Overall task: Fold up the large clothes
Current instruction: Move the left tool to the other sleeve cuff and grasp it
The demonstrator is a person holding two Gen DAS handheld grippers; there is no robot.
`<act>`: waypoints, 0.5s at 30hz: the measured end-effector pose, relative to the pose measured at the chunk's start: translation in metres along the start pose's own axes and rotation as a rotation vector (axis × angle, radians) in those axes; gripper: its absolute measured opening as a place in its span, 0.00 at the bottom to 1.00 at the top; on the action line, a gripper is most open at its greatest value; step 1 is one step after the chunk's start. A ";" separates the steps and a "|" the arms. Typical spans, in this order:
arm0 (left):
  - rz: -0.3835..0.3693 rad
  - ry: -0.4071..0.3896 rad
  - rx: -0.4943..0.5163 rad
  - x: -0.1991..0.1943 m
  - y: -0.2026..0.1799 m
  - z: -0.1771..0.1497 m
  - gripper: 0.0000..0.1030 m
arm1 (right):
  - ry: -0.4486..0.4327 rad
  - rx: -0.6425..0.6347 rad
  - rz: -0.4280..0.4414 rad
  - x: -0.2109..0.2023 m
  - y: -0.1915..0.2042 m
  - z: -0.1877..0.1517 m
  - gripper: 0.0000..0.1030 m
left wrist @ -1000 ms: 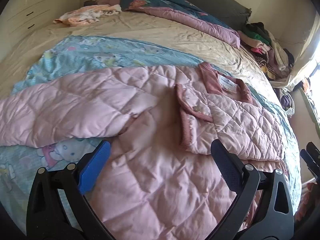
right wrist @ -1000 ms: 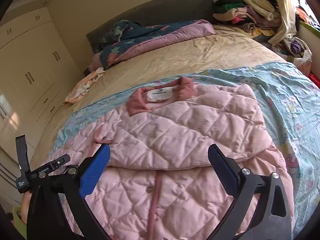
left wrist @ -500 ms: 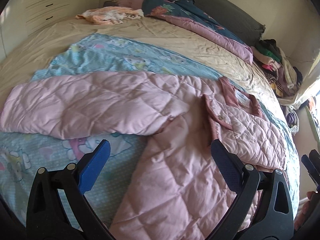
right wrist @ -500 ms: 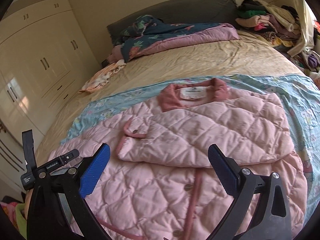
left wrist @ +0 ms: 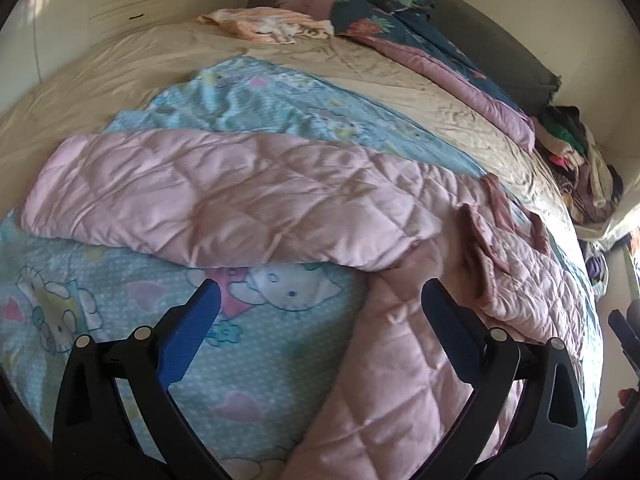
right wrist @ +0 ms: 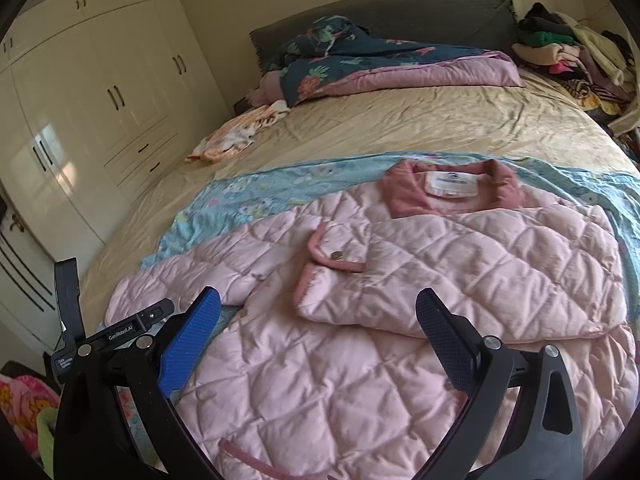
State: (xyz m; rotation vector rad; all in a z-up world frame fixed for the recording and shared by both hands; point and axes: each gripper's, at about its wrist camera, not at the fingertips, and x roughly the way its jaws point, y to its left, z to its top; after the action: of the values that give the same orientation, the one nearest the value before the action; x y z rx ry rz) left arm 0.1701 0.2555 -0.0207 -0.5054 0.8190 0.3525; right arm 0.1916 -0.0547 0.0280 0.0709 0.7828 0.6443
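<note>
A pink quilted jacket [right wrist: 360, 360] lies front up on a light blue cartoon-print sheet [left wrist: 248, 380] on the bed. Its right sleeve [right wrist: 460, 276] is folded across the chest, cuff near the middle. Its left sleeve [left wrist: 224, 196] stretches straight out to the side. The darker pink collar [right wrist: 452, 190] with a white label points toward the headboard. My left gripper [left wrist: 320, 312] hovers open above the sheet just below the stretched sleeve, holding nothing. My right gripper [right wrist: 318, 332] hovers open over the jacket's lower front, empty. The left gripper's body [right wrist: 116, 328] shows at the left in the right wrist view.
The beige bedspread [right wrist: 400, 128] carries a dark floral duvet with a pink lining [right wrist: 380, 68] at the headboard and a peach garment [right wrist: 236, 136] at the left. A pile of clothes [right wrist: 568, 52] sits at the far right corner. White wardrobes [right wrist: 92, 100] line the left wall.
My left gripper has swung left, off the jacket's body and over the blue sheet below the outstretched sleeve. My right gripper has drawn back and turned a little left. The jacket has not moved.
</note>
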 end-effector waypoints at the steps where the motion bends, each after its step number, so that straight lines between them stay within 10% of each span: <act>1: 0.006 -0.001 -0.010 0.000 0.006 0.000 0.91 | 0.006 -0.010 0.004 0.004 0.005 0.000 0.95; 15: 0.037 0.005 -0.131 0.013 0.064 0.004 0.91 | 0.083 -0.122 0.042 0.048 0.062 -0.005 0.95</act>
State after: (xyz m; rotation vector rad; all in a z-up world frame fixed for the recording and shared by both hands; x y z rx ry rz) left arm 0.1495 0.3115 -0.0468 -0.6140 0.8139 0.4415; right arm 0.1815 0.0210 0.0118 -0.0513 0.8223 0.7367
